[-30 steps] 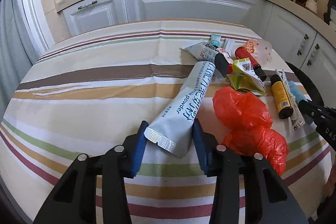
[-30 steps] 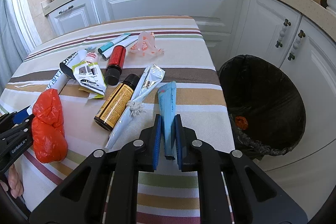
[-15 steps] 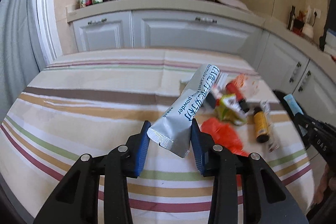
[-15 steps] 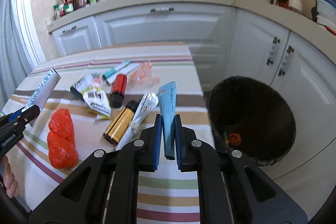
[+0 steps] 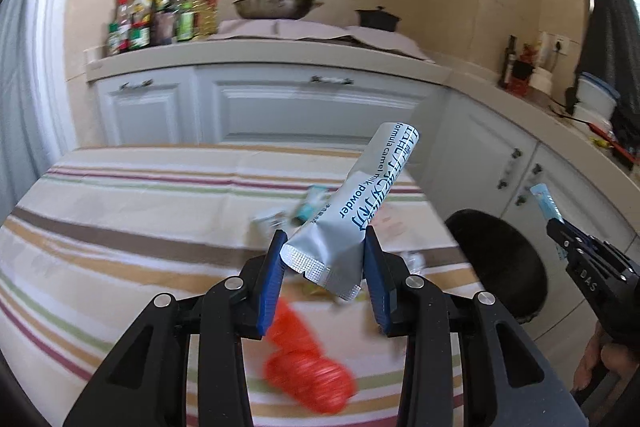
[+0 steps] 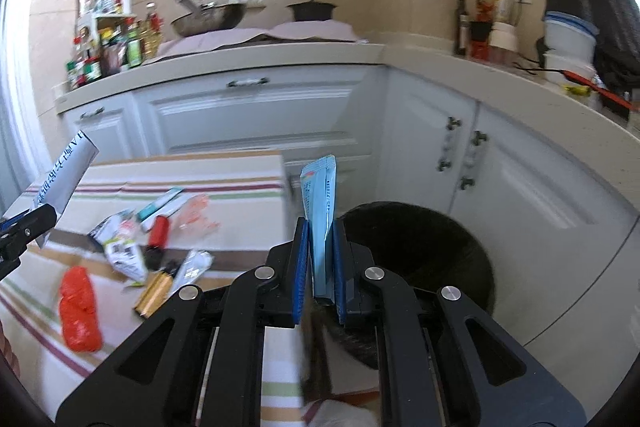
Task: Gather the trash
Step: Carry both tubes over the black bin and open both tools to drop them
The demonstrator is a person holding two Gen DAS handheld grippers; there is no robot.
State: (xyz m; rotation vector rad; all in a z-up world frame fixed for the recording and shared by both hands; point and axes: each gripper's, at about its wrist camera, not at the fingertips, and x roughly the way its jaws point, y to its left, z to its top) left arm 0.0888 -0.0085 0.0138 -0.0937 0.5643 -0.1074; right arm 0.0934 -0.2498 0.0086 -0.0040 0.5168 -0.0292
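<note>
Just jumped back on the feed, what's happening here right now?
Trash pickup is mid-carry. The left gripper is shut on a silver milk powder sachet, held above the striped table. The right gripper is shut on a light blue packet, near the black-lined bin beside the table. A red bag, bottles and wrappers lie on the table.

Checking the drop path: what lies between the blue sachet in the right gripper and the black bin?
Nothing: in the right wrist view the blue sachet stands directly before the bin, no object between.
</note>
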